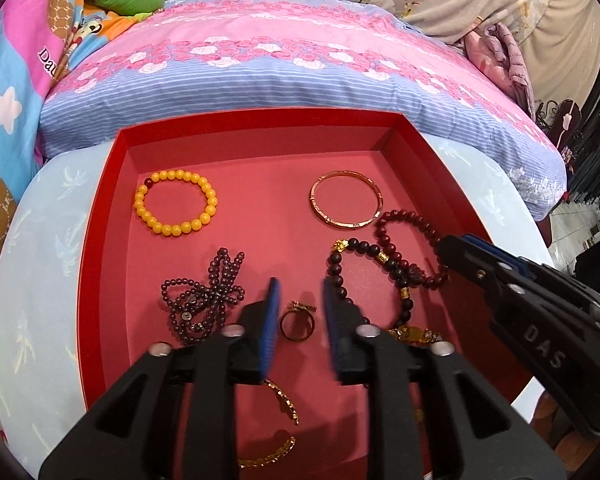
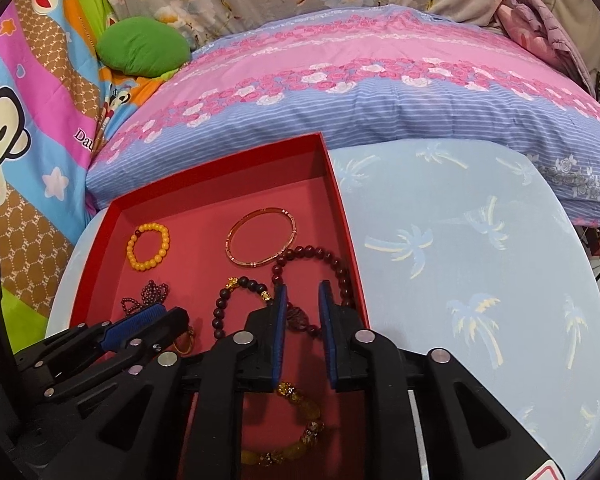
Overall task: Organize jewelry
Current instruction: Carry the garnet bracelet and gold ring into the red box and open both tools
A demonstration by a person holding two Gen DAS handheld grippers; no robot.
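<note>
your left hand-held gripper (image 1: 300, 312) hangs low over the red box (image 1: 104, 216), and its two blue pads stand a little apart with the small ring (image 1: 297, 325) lying between them. the pads do not press the ring, so this one is let go, not holding. that fits a ring just set down in its own bare spot, or one you are about to pick up; i cannot tell which. your right hand-held gripper (image 2: 303, 312) is also let go, with its pads apart around a bit of the dark red bead bracelet (image 2: 320, 254) near the right wall of the box. the yellow bead bracelet (image 1: 176, 202) and the gold bangle (image 1: 346, 202) lie apart at the far side, each with room around it, so they look sorted. the purple bead string (image 1: 204, 300) is bunched up, and the two dark bracelets overlap, so those likely need spreading out next. the box sits on a pale blue cushion (image 2: 460, 260) on the bed.
</note>
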